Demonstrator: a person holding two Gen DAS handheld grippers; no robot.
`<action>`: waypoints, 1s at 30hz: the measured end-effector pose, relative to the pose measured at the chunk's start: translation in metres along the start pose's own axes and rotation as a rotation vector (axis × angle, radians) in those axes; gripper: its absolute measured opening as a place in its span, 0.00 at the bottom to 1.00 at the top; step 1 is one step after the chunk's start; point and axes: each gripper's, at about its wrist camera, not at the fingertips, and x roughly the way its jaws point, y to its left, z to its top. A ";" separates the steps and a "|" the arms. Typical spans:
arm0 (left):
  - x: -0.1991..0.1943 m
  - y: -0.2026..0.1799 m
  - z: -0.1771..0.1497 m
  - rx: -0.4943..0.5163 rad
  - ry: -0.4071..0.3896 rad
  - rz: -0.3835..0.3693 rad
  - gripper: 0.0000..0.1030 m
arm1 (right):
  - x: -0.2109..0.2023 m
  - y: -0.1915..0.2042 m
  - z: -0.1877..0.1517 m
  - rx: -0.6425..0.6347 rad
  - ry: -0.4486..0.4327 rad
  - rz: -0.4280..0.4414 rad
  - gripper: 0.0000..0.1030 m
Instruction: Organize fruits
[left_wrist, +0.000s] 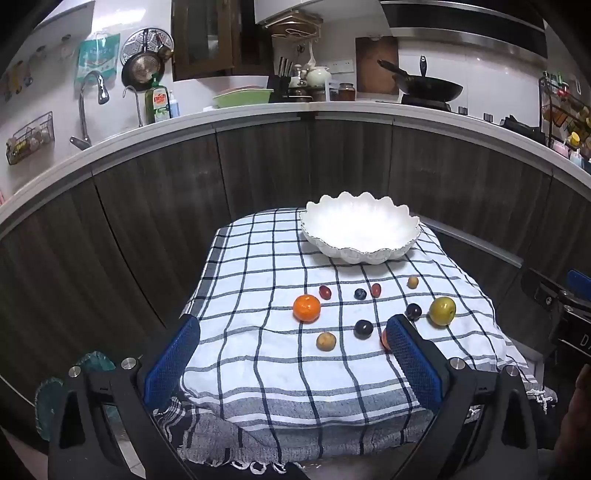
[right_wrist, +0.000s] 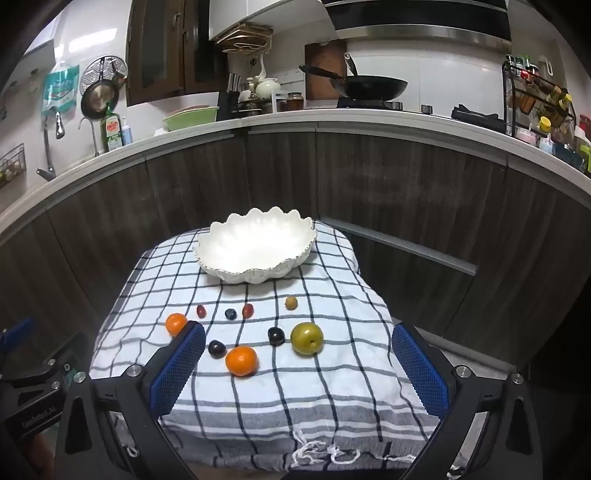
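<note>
A white scalloped bowl (left_wrist: 360, 229) (right_wrist: 255, 251) stands empty at the far end of a checked cloth (left_wrist: 258, 354) (right_wrist: 332, 387). Loose fruits lie in front of it: an orange (left_wrist: 306, 308) (right_wrist: 176, 324), a second orange (right_wrist: 241, 360), a green apple (left_wrist: 442, 311) (right_wrist: 306, 338), dark plums (left_wrist: 363, 328) (right_wrist: 276, 336), small red, blue and tan fruits (left_wrist: 325, 292) (right_wrist: 291, 302). My left gripper (left_wrist: 291, 354) is open and empty above the near cloth. My right gripper (right_wrist: 299, 360) is open and empty, hovering over the near fruits.
A dark-fronted kitchen counter (left_wrist: 258, 122) curves behind the table, with a sink tap (left_wrist: 92, 92), a green basin (left_wrist: 240, 96) and a wok (left_wrist: 428, 86). The other gripper's body shows at the right edge of the left wrist view (left_wrist: 565, 306).
</note>
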 end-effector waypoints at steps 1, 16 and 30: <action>0.000 0.000 0.000 -0.004 -0.001 0.000 1.00 | 0.001 0.000 0.000 -0.002 0.012 -0.003 0.99; -0.009 0.008 0.000 -0.028 -0.014 -0.014 1.00 | -0.007 0.005 0.001 -0.021 -0.015 0.003 0.99; -0.008 0.009 -0.001 -0.029 -0.012 -0.017 1.00 | -0.009 0.007 0.002 -0.024 -0.018 0.000 0.99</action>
